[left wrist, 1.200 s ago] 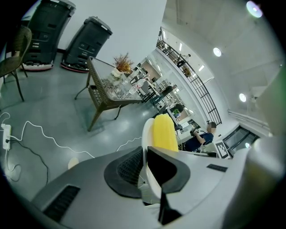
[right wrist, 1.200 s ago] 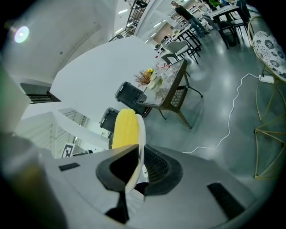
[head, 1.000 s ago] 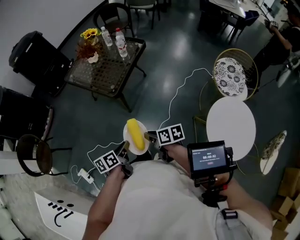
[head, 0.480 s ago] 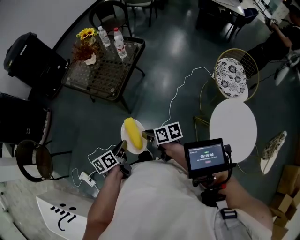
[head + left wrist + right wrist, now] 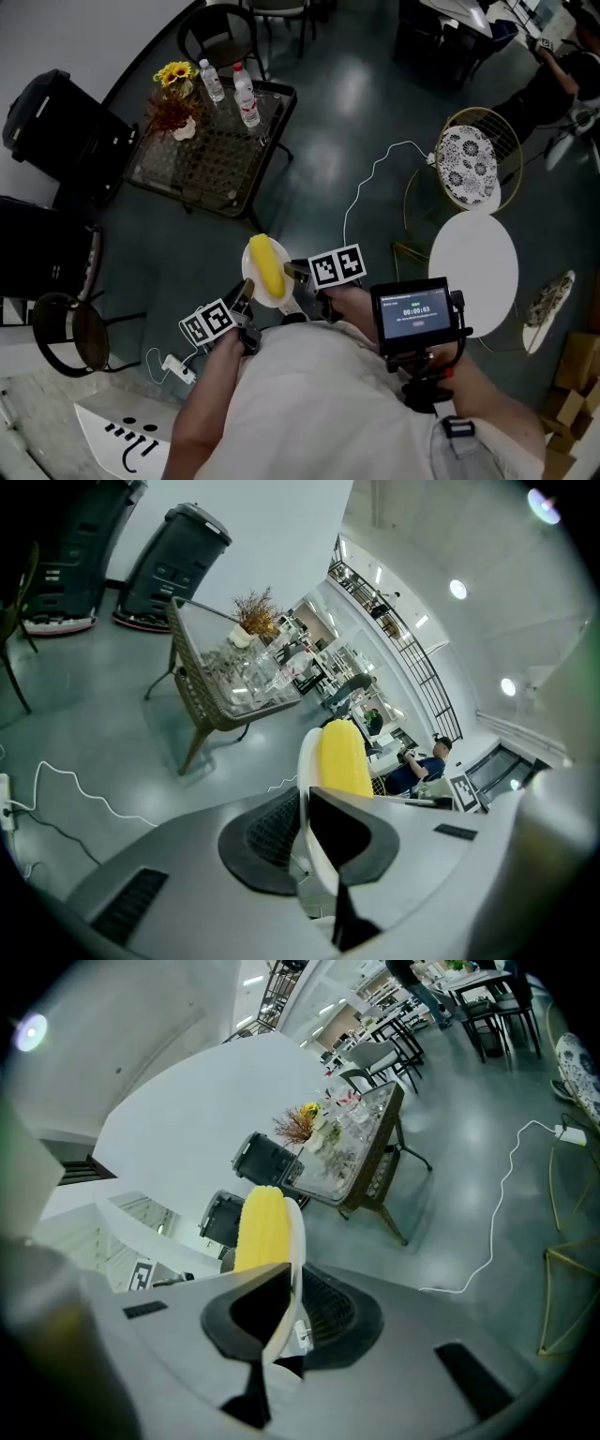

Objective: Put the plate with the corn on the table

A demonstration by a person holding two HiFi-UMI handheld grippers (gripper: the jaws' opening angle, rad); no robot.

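Head view | 1 plate (image 5: 249, 277) | 1 corn (image 5: 267, 265) | left gripper (image 5: 245, 294), right gripper (image 5: 297, 274): jaws grip plate

The person is wearing a pale shirt (image 5: 309, 403) and a dark wrist strap (image 5: 453, 428). The left gripper (image 5: 246, 298) and right gripper (image 5: 298, 274) are showing grey bodies with black pads (image 5: 352, 832), each carrying a black-and-white marker cube behind its jaws. A black-framed screen (image 5: 412, 314) is glowing behind the right gripper.
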